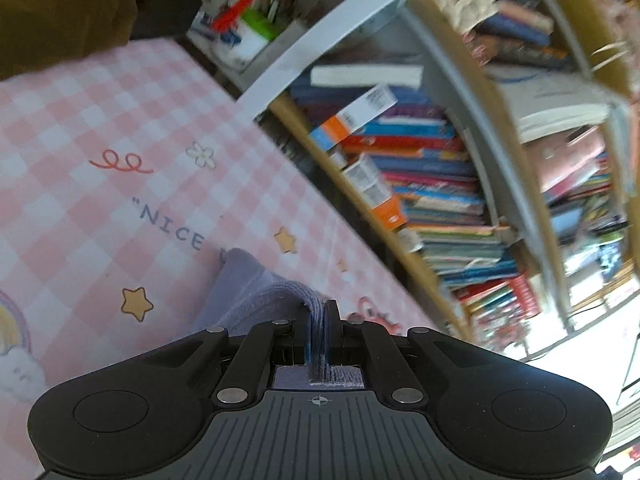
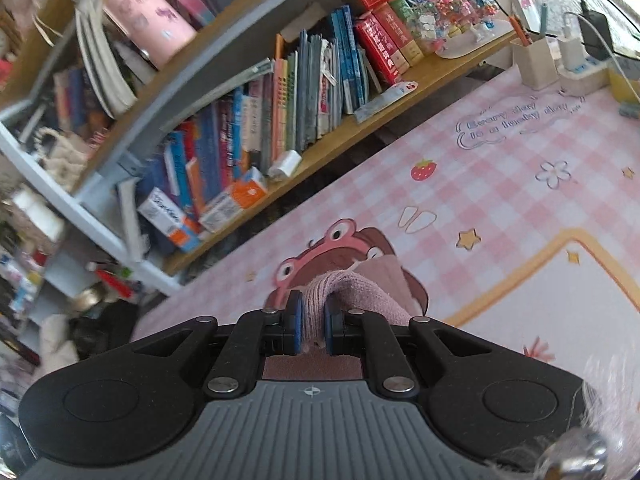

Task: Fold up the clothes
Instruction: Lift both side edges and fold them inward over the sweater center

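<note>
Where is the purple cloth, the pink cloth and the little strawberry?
purple cloth [image 1: 256, 292], left wrist view, on the bunched fold just ahead of the fingers.
pink cloth [image 2: 360, 292], right wrist view, on the knit fold beside the fingers.
strawberry [image 2: 423, 170], right wrist view, on the red fruit printed on the mat.

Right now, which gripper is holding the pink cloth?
The right gripper: its jaws pinch the pink cloth. The left gripper grips lavender-grey cloth instead.

A: Left gripper [image 1: 317, 322] housing?
B: Matte black, two round recessed discs at 9 and 3 o'clock, grey ribbed centre plate with crosshair mark, silver pivot screws on the linkage arms.
A: Right gripper [image 2: 313, 322]?
B: Same build; blue pads [image 2: 295, 320] lining its fingers.
</note>
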Demonstrator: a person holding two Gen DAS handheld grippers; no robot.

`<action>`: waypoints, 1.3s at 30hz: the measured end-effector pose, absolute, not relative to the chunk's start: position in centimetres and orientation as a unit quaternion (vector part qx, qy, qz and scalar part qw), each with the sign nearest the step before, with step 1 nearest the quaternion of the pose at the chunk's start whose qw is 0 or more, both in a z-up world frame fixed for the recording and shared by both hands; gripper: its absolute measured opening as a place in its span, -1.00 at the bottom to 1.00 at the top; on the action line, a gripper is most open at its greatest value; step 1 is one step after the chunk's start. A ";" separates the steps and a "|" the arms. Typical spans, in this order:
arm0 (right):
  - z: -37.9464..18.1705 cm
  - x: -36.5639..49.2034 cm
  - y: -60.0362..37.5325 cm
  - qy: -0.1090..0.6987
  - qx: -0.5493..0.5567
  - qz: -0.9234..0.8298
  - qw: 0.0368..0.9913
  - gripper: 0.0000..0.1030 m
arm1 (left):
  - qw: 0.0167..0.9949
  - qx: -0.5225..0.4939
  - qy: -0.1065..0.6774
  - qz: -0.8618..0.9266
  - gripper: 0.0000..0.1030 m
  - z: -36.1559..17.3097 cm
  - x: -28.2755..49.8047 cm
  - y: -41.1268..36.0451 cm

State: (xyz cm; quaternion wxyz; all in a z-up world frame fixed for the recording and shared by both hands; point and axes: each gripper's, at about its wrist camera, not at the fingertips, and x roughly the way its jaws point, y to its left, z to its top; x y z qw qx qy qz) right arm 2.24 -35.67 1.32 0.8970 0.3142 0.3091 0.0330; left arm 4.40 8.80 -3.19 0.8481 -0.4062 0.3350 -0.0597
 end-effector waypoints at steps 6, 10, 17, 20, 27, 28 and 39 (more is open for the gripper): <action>-0.7 5.6 -35.3 0.334 0.297 0.012 0.894 -0.73 | 0.847 -0.370 0.379 -0.048 -0.80 -5.8 7.3 8.1; -0.5 6.1 -35.4 0.320 0.272 -0.014 0.907 -0.16 | 0.852 -0.344 0.390 -0.061 -0.65 -5.7 8.1 8.0; -1.1 7.0 -35.7 0.339 0.193 -0.015 0.921 -0.18 | 0.926 -0.128 0.355 -0.036 -0.23 -3.8 7.4 6.3; -1.9 7.5 -34.9 0.349 0.160 -0.003 0.923 -0.18 | 0.928 -0.101 0.353 -0.066 -0.21 -3.8 7.5 5.9; -3.7 10.1 -33.0 0.372 0.064 0.010 0.926 -0.32 | 0.939 0.047 0.323 -0.110 -0.14 -4.6 9.1 2.3; -3.9 10.5 -32.9 0.375 0.060 0.014 0.925 -0.50 | 0.940 0.054 0.317 -0.113 -0.15 -4.7 9.4 2.0; -5.4 10.7 -35.5 0.379 0.129 -0.007 0.916 -0.92 | 0.937 -0.002 0.339 -0.082 -0.90 -6.8 11.7 4.3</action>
